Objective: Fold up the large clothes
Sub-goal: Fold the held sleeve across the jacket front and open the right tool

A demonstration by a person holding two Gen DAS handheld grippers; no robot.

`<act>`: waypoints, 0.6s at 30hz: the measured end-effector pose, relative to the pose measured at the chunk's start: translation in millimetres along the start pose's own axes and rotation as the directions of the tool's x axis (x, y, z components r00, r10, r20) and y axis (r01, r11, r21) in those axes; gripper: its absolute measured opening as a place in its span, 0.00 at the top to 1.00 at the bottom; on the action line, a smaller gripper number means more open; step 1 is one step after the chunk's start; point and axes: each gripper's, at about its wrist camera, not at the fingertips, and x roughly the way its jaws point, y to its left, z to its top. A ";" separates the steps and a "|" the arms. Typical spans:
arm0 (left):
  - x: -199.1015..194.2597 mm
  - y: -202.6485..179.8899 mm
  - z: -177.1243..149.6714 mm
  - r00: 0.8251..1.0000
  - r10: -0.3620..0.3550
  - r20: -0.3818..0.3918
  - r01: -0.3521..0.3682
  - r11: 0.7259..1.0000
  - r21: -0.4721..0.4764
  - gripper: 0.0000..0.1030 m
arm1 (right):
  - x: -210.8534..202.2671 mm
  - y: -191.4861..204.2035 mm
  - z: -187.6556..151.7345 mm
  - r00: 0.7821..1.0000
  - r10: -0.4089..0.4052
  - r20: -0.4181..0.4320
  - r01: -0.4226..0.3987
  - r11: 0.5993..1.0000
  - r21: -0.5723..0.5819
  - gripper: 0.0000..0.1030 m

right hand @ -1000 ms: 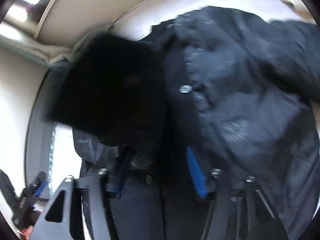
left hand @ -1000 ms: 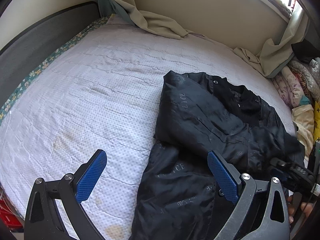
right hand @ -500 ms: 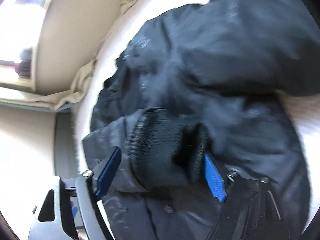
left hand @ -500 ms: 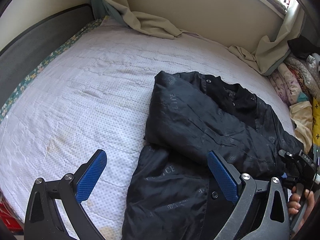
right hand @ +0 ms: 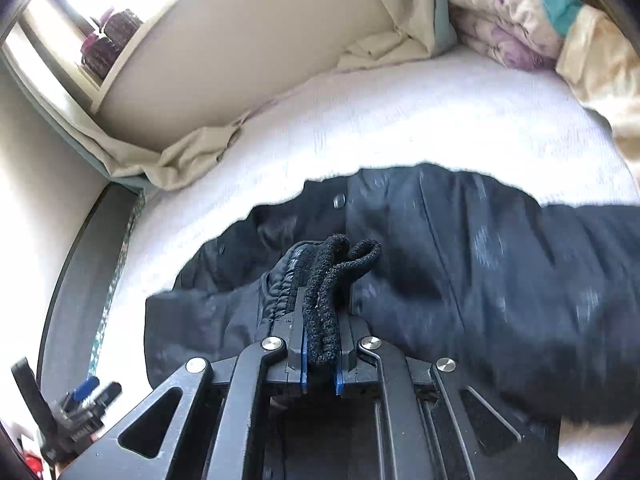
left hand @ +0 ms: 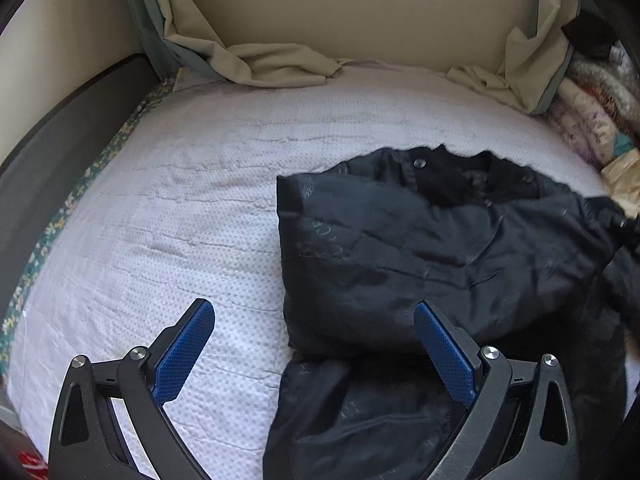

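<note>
A black jacket (left hand: 420,248) lies partly folded on the white dotted bed cover (left hand: 180,208), its left sleeve laid across the body. My left gripper (left hand: 316,352) is open and empty, hovering above the jacket's lower left edge. My right gripper (right hand: 320,320) is shut on the jacket's black knitted cuff (right hand: 336,276), holding it above the jacket body (right hand: 480,264). The right gripper also shows at the right edge of the left wrist view (left hand: 616,220).
A beige curtain (left hand: 272,64) bunches along the far wall. A pile of folded bedding (left hand: 592,120) sits at the right end of the bed. A dark bed frame (left hand: 52,152) borders the left side. The left gripper shows low left in the right wrist view (right hand: 76,404).
My right gripper has closed on the knitted cuff and carried it over the jacket. The left gripper has moved closer over the bed and stayed open.
</note>
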 end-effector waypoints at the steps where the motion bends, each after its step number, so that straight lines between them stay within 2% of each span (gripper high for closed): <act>1: 7.4 -0.5 -1.4 1.000 0.006 -0.018 -0.006 1.000 -0.001 0.02 | 4.7 -1.5 0.2 1.000 -0.013 0.000 0.013 1.000 -0.003 0.96; 4: 26.6 0.3 -4.5 0.998 0.017 -0.063 -0.018 1.000 -0.021 0.04 | 31.4 -11.5 -6.7 0.993 -0.116 -0.027 0.115 0.993 -0.029 0.96; 6: 40.0 -0.4 -6.5 0.995 0.022 -0.093 -0.025 0.999 -0.030 0.05 | 50.5 -27.3 -16.1 0.980 -0.189 -0.065 0.187 0.982 -0.028 0.94; 8: 48.9 -2.7 -8.4 0.993 0.025 -0.115 -0.028 0.999 -0.025 0.06 | 61.0 -40.7 -23.9 0.971 -0.215 -0.103 0.215 0.977 -0.006 0.91; 10: 51.4 -4.7 -9.0 0.992 0.019 -0.122 -0.023 0.999 -0.031 0.07 | 57.4 -46.8 -24.4 0.973 -0.195 -0.122 0.201 0.979 0.037 0.83; 11: 49.8 -4.8 -8.1 0.993 0.010 -0.116 -0.014 0.999 -0.036 0.07 | 52.2 -45.2 -22.4 0.972 -0.201 -0.120 0.208 0.977 0.048 0.71; 12: 46.9 -5.2 -6.8 0.995 0.003 -0.104 -0.007 0.999 -0.043 0.07 | 43.3 -41.7 -20.7 0.971 -0.219 -0.096 0.225 0.973 0.048 0.60; 14: 42.0 -5.4 -4.0 0.997 -0.001 -0.079 -0.003 0.999 -0.053 0.07 | 21.6 -28.9 -18.5 0.962 -0.274 -0.009 0.274 0.962 0.011 0.50; 16: 41.4 -5.1 -1.7 0.998 -0.004 -0.068 -0.001 0.998 -0.069 0.07 | 1.9 -11.6 -19.4 0.955 -0.290 0.061 0.293 0.956 -0.031 0.50; 18: 46.7 -4.9 -1.0 0.997 -0.006 -0.081 -0.001 0.996 -0.087 0.07 | -7.5 1.6 -22.7 0.963 -0.256 0.091 0.262 0.963 -0.062 0.51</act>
